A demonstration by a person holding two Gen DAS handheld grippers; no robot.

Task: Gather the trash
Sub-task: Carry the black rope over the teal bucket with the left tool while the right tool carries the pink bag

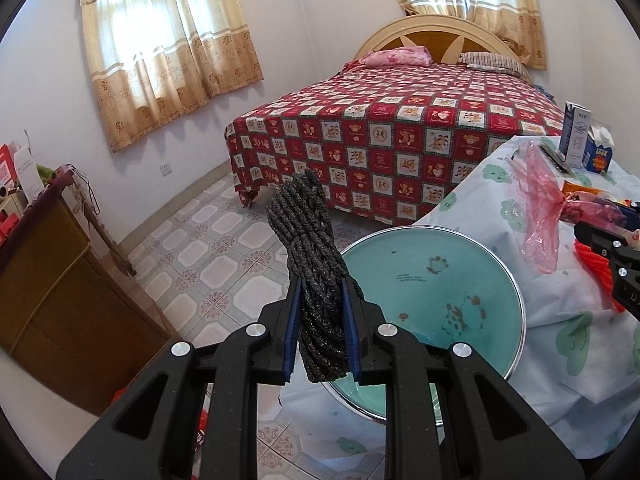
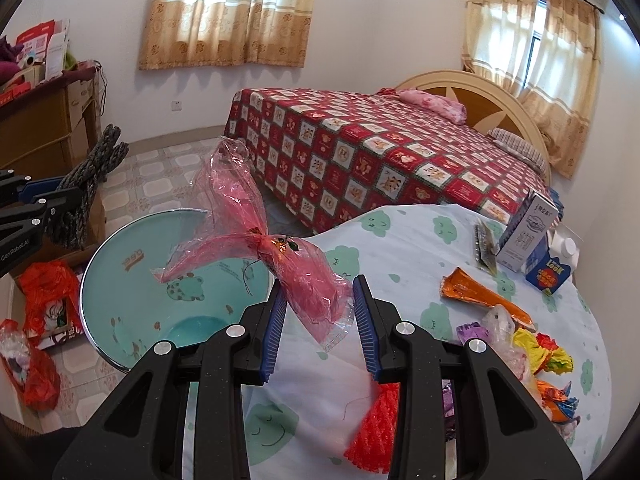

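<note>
Left wrist view: left gripper (image 1: pixel 320 332) clamps dark rope bundle (image 1: pixel 312 264) above teal basin (image 1: pixel 436 280). Right gripper (image 2: pixel 320 320) pinches pink plastic wrapper (image 2: pixel 280 264) over the basin rim; flimsy film may slip, missing the basin.

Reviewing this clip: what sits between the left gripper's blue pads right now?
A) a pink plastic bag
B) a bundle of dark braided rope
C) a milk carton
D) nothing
B: in the left wrist view the left gripper has its blue pads pressed on both sides of the dark rope bundle.
</note>
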